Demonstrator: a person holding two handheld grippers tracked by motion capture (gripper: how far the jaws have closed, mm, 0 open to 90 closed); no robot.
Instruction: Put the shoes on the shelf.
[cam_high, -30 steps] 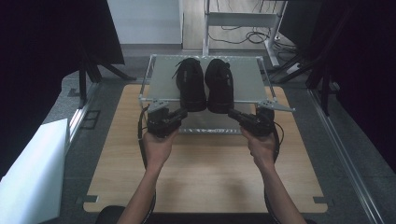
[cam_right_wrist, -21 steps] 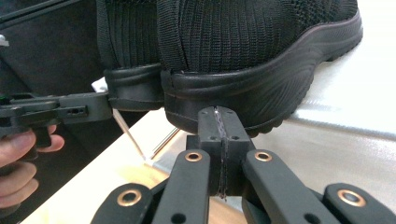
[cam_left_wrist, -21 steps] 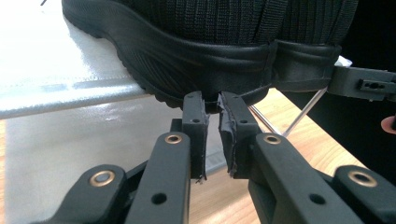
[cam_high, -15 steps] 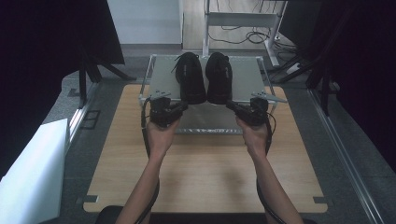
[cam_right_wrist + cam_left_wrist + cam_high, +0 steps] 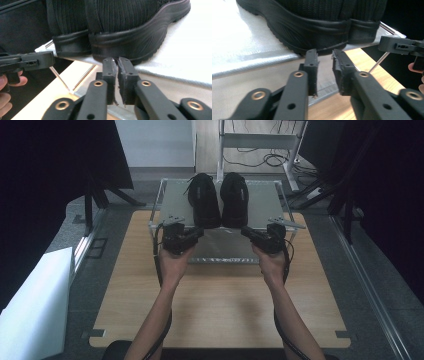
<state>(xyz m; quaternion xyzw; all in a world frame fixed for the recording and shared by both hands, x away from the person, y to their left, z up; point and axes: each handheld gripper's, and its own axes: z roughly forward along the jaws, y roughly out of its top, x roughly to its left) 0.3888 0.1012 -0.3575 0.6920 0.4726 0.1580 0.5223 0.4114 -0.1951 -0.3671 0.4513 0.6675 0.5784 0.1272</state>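
Observation:
Two black shoes stand side by side, heels toward me, on a grey shelf [image 5: 265, 205]. My left gripper [image 5: 200, 231] sits just behind the heel of the left shoe [image 5: 204, 200]. In the left gripper view its jaws [image 5: 324, 52] have just been opening, with a clear gap and nothing between them, the heel [image 5: 317, 32] right ahead. My right gripper [image 5: 246, 231] sits behind the right shoe [image 5: 235, 199]. Its jaws [image 5: 116, 60] have just been opening to a narrow slit, empty, with the heel [image 5: 130, 32] just beyond.
The shelf is a metal-framed rack at the far edge of a wooden table [image 5: 220, 295]. A white panel [image 5: 35, 305] leans at the left. Black stands and cables lie on the floor behind. Each gripper view also catches the other gripper [image 5: 402, 46] [image 5: 27, 62] at its edge.
Both hands have moved forward toward the rack, and the two shoes have slid a little farther back on the shelf. Both hands have held still over the last half second.

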